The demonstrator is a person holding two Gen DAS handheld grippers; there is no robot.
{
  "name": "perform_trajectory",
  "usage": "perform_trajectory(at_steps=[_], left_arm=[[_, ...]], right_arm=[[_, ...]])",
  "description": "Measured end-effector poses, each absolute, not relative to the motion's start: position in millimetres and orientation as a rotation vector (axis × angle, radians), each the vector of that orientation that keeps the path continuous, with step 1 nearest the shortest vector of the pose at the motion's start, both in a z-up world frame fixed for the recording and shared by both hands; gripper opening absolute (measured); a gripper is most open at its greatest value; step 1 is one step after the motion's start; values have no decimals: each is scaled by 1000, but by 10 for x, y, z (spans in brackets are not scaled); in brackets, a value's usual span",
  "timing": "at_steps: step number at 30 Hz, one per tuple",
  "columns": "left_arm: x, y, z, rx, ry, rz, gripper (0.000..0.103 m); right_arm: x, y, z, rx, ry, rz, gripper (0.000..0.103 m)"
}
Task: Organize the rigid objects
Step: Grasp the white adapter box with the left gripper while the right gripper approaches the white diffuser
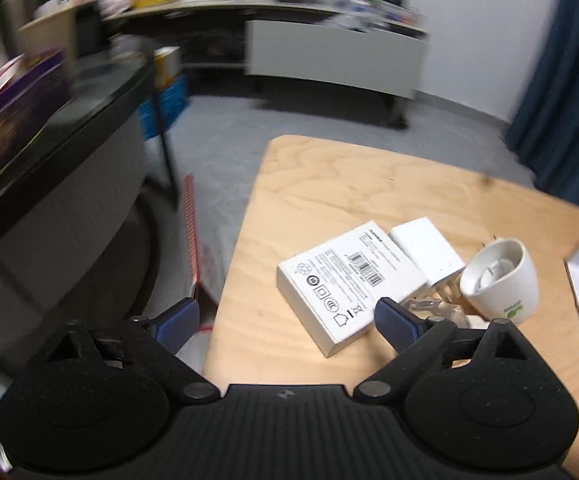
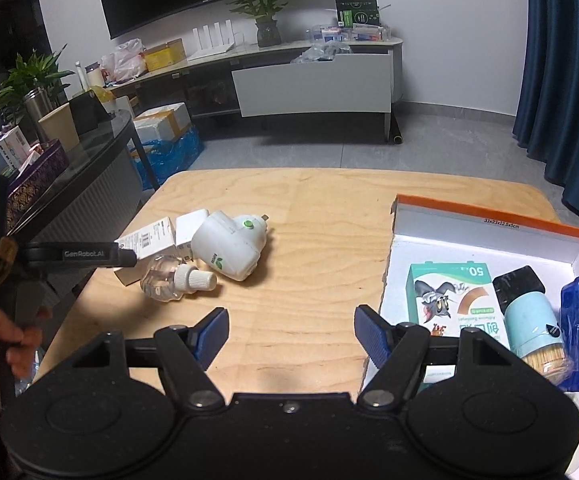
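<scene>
Left gripper (image 1: 287, 322) & right gripper (image 2: 289, 338): jaws released, nothing between. Left of orange-rimmed box (image 2: 489, 216) on table (image 2: 309, 200): 2 white boxes (image 1: 349, 280), 1 plug-in diffuser (image 2: 229, 246), 1 clear bottle (image 2: 169, 280). In box: 3 items.

A: Right gripper (image 2: 289, 334)?
B: Black ribbed body, two round discs, silver pivot screws, blue ribbed pads (image 2: 371, 336).
A: Left gripper (image 1: 287, 322)?
B: Same build; its side arm carries white "GenRobot.AI" lettering. A bare hand (image 2: 17, 340) grips its handle.
</scene>
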State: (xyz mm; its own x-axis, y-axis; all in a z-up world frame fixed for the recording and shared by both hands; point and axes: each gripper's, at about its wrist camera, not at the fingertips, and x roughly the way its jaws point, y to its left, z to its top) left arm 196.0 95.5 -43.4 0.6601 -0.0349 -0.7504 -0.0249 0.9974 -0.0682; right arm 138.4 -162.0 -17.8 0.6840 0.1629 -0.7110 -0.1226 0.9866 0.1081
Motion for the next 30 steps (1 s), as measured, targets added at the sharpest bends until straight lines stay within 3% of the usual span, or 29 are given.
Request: perform_trajectory(at_steps=[5,15,20,22,24,27,29,30], left_arm=[[2086,953,-522,83,856,-164,99],[2152,805,-644,147,764,-310,101],[2167,828,-677,105,747,-361,83],[2138,821,-667,115,755,-362,67],[2115,826,-647,103,764,-346,60],[2157,855,-640,57,773,-339,60],[2192,872,-638,24,776,-344,69],[2207,866,-637,16,775,-342,79]], right_arm=[[1413,-1611,-203,56,814,141,82],[1558,-1442,-243,91,840,151,82],[1751,-1299,-286,113,832,145,82],[1833,-1221,-316,113,826,154,82],[1925,-1143,-347,107,821,158,82],[2072,-1033,-404,84,817,164,83],[2147,-971,-450,48,820,153,83],[2171,-948,-465,40,820,152,83]])
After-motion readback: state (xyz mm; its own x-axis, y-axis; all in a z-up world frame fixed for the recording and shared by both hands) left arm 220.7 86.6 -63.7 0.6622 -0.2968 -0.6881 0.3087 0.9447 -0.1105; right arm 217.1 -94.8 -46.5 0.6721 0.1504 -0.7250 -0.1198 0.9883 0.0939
